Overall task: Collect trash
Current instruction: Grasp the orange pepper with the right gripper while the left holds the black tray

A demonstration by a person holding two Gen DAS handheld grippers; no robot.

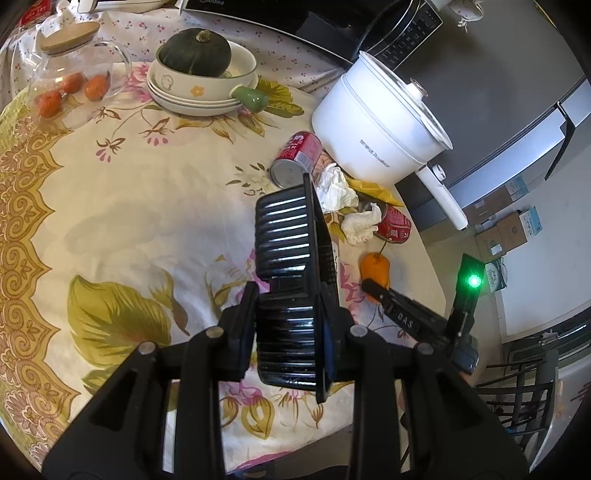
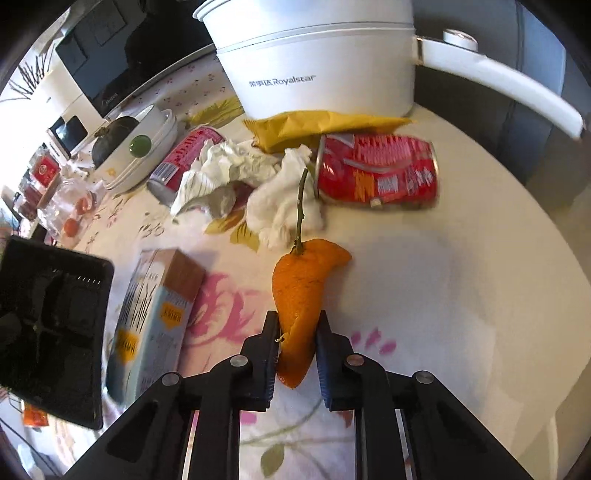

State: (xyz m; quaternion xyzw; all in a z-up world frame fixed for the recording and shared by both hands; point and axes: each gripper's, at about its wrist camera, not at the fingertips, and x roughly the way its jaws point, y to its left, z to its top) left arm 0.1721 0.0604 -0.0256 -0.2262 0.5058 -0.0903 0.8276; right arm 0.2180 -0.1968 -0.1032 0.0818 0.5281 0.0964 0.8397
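Note:
My left gripper (image 1: 286, 332) is shut on a black ribbed plastic tray (image 1: 291, 236), held on edge above the table; the tray also shows in the right wrist view (image 2: 51, 328). My right gripper (image 2: 295, 354) is shut on an orange peel with a green stem (image 2: 299, 291), just above the tablecloth; the peel also shows in the left wrist view (image 1: 375, 269). Beyond it lie crumpled white tissues (image 2: 236, 166), two red cans (image 2: 376, 170) (image 2: 184, 158), a yellow wrapper (image 2: 325, 125) and a light blue carton (image 2: 155, 314).
A white Royalstar electric pot (image 2: 317, 55) stands behind the trash near the table's edge. Stacked bowls with a dark squash (image 1: 195, 55), a glass teapot (image 1: 70, 66) with small oranges and a microwave (image 1: 280, 22) sit at the back. A chair (image 1: 524, 391) stands beside the table.

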